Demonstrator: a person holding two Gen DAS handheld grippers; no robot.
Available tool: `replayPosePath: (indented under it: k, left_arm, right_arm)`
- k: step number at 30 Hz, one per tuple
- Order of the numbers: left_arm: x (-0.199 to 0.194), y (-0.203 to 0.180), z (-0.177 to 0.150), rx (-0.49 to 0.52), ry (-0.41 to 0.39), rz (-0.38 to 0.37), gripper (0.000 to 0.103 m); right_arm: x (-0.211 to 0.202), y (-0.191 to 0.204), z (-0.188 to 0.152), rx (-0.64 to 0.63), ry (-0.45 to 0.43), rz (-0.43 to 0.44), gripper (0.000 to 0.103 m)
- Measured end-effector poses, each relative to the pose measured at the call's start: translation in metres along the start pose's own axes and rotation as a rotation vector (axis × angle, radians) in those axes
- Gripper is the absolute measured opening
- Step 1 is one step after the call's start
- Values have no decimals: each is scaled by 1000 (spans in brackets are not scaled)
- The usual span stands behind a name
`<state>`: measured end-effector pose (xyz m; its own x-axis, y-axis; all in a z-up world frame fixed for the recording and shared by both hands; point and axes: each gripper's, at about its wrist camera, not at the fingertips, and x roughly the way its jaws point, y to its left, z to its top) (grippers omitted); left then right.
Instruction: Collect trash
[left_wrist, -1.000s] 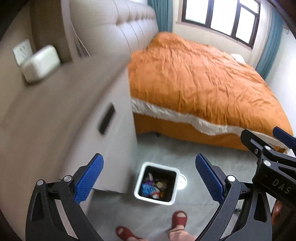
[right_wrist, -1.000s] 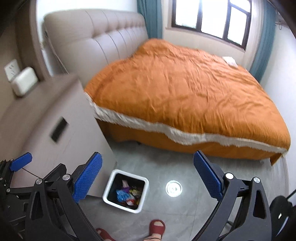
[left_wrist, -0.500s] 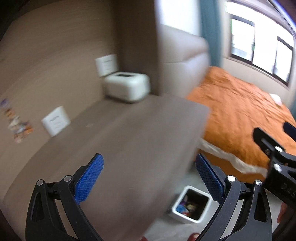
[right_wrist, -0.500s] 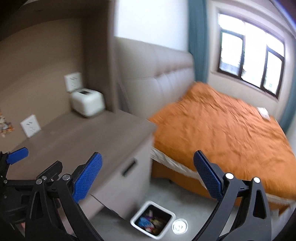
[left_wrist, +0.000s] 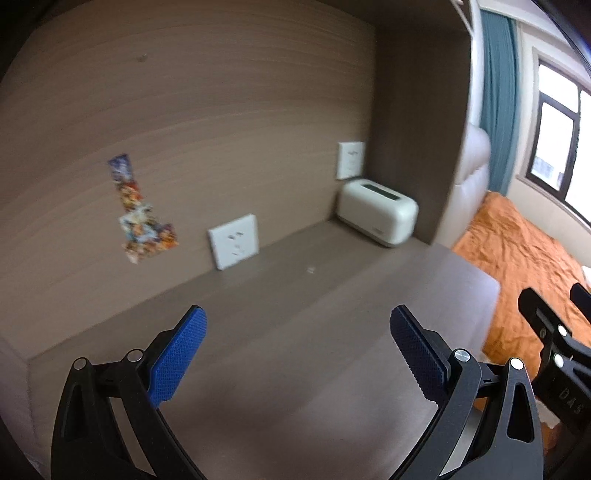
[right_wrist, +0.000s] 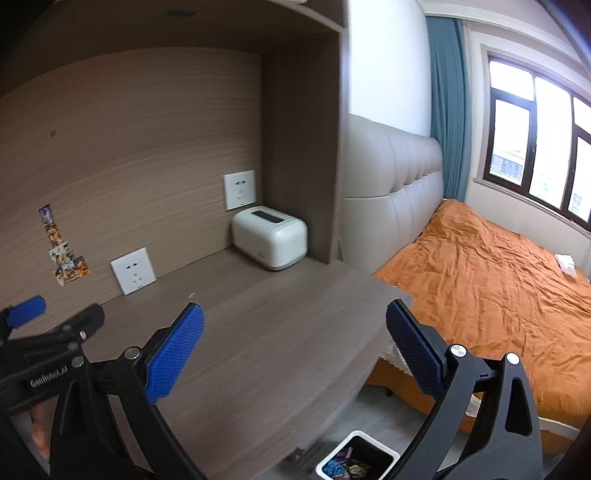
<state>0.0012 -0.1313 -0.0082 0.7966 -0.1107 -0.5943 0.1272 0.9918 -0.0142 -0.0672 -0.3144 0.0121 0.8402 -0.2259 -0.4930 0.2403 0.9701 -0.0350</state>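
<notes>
Left tool (left_wrist: 297, 354) and right tool (right_wrist: 293, 349), both spread and empty, over a counter (right_wrist: 258, 332); bin (right_wrist: 356, 459) below.

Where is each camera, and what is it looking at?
Left wrist: on the left gripper, over the nightstand top, facing the wall socket; the right gripper shows at the right edge.
Right wrist: on the right gripper, facing the bed and trash bin; the left gripper shows at the left edge.
Both see the white box and stickers.
</notes>
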Motion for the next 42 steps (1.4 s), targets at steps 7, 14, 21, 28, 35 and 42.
replayPosePath:
  k: [7,14,21,28,35,42]
  left_arm:
    - [4,26,10,-11,4,-22,98]
    - [18,35,17,8,21,-19,98]
    - [31,38,21,27,23,-3,98]
    - [42,41,26,18,27,-17,98]
    - [48,44,29,18,29,-4,98]
    - [55,46,29,15,26,13,98]
  right_arm:
    - [10,32,6,-8,8,-2,98]
    - [22,47,10,-24,23,-23,98]
    - [36,59,13,-41,46,-35,98]
    - [47,65,16,-43,51,-46,98]
    - [56,68,16,-56,71,-46,98]
    - [59,72,18,-68,72,-36,98]
